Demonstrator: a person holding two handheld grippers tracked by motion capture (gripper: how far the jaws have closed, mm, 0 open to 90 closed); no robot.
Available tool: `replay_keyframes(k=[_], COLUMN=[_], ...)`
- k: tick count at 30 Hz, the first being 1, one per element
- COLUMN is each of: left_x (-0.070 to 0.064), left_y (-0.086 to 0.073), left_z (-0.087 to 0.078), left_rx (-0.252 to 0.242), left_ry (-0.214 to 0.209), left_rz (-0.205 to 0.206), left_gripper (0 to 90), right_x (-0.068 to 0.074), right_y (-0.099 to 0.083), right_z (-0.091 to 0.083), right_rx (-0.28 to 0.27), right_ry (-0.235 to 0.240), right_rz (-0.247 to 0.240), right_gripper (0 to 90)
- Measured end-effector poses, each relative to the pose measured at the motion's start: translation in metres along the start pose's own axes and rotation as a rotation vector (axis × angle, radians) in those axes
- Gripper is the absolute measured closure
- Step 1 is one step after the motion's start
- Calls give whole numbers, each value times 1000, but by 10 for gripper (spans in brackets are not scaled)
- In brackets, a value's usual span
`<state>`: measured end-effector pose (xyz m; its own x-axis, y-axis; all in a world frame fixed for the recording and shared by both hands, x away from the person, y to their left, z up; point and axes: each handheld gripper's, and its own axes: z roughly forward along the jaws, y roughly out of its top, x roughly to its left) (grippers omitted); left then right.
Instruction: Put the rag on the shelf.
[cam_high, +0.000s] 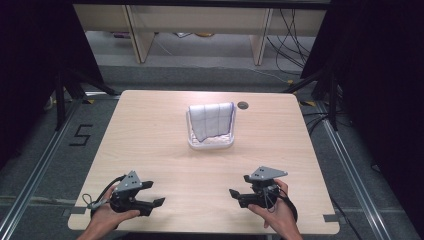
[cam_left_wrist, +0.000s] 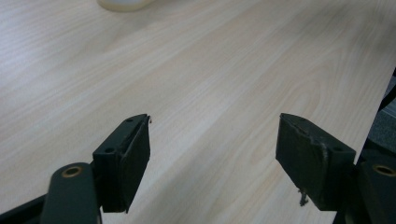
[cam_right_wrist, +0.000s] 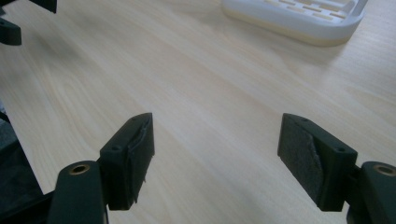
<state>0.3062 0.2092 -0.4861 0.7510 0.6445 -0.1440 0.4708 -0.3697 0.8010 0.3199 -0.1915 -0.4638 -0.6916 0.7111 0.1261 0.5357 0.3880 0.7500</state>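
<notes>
While both my hand-held grippers, left and right, gape empty, the cloth draped over the tray looks soft, light; pinch its hanging edge

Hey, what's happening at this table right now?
A person sits at a wooden table with a two-jaw tool in each hand. The left tool and the right tool both rest near the front edge with jaws open, holding nothing. Farther back, near the middle, stands a white tray with a white cloth with a faint grid pattern draped in it. Neither tool touches the tray or cloth; nothing has been picked up yet.
</notes>
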Motion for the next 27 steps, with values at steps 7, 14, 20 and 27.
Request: replay_keyframes(k=[7,14,20,27], left_x=[-2,-5,-4,-4], left_y=[-11,-15,-15,-16], left_z=[-6,-4,-4,-3], left_rx=[6,20,28,38], left_ry=[-2,3,11,4], left_rz=[1,17,16,18], left_gripper=[255,253,253,253], right_x=[7,7,5,5], right_y=[-17,-30,-32,-32], right_z=[0,-1,0,1], right_rx=[55,67,72,68], right_ry=[-1,-18,-17,-23], right_rz=[20,-4,-17,-45], right_gripper=[237,215,210,212])
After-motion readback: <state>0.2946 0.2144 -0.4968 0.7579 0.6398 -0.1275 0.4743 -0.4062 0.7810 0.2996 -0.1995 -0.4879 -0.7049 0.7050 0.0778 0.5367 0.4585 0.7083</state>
